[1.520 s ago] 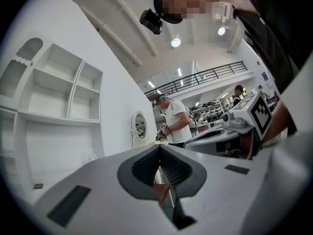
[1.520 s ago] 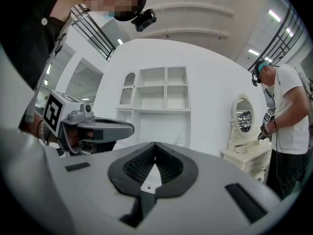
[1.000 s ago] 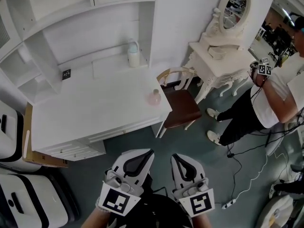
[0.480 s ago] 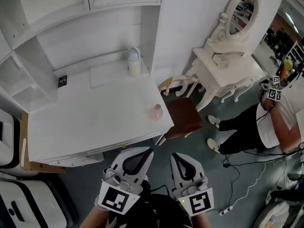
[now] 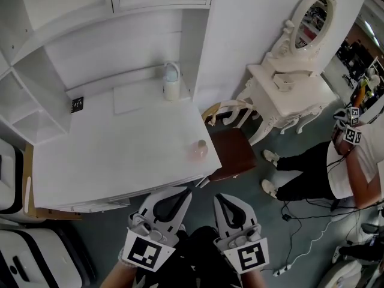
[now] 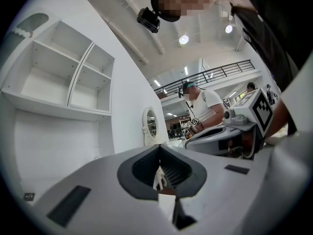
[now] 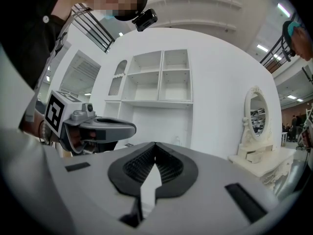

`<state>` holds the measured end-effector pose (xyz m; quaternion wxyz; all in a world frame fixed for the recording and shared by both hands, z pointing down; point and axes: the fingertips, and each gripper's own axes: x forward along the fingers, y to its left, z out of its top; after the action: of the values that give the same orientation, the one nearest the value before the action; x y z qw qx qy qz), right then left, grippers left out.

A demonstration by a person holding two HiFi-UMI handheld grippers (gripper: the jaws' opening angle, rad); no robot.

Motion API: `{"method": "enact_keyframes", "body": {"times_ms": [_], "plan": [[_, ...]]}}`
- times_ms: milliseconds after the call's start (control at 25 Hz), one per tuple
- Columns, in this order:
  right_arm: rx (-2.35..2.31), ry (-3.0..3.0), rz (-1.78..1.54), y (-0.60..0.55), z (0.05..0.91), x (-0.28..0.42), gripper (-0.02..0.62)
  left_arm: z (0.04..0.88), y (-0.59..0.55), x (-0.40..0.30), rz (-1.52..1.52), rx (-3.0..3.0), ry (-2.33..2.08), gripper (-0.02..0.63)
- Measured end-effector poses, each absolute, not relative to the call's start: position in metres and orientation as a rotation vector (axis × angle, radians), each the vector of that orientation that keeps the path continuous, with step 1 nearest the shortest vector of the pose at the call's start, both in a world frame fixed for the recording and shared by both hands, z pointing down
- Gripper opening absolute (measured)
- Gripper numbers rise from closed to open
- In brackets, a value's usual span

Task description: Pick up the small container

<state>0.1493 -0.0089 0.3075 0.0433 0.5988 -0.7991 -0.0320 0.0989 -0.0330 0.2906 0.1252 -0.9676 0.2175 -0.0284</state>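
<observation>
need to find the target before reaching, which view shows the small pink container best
The head view: the small container stands in plain sight near the right edge of the white desk, beside the chair. Neither gripper view shows it; both look level toward the shelves.

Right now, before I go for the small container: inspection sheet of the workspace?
Surface: white desk, shelving behind it, few things on it.
Job's things: small container, pinkish, upright near the desk's front right corner, untouched.
Clutter: white bottle at the desk's back; small black tag at back left.
Grippers: left gripper and right gripper both shut and empty, short of the desk's front edge.
Cables: cables and a power strip on the floor at right.
Surroundings: chair by the desk's right edge; vanity table with oval mirror; a person at right; white cases at left.
</observation>
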Motion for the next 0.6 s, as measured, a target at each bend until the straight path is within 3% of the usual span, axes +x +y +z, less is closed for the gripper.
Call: {"method": "enact_keyframes", "body": {"times_ms": [600], "plan": [[1.744,-2.480,-0.057,-0.050,0.318,0.158,0.002,0.299,-0.071,0.101,-0.107,-2.800,0.751,0.002]]}}
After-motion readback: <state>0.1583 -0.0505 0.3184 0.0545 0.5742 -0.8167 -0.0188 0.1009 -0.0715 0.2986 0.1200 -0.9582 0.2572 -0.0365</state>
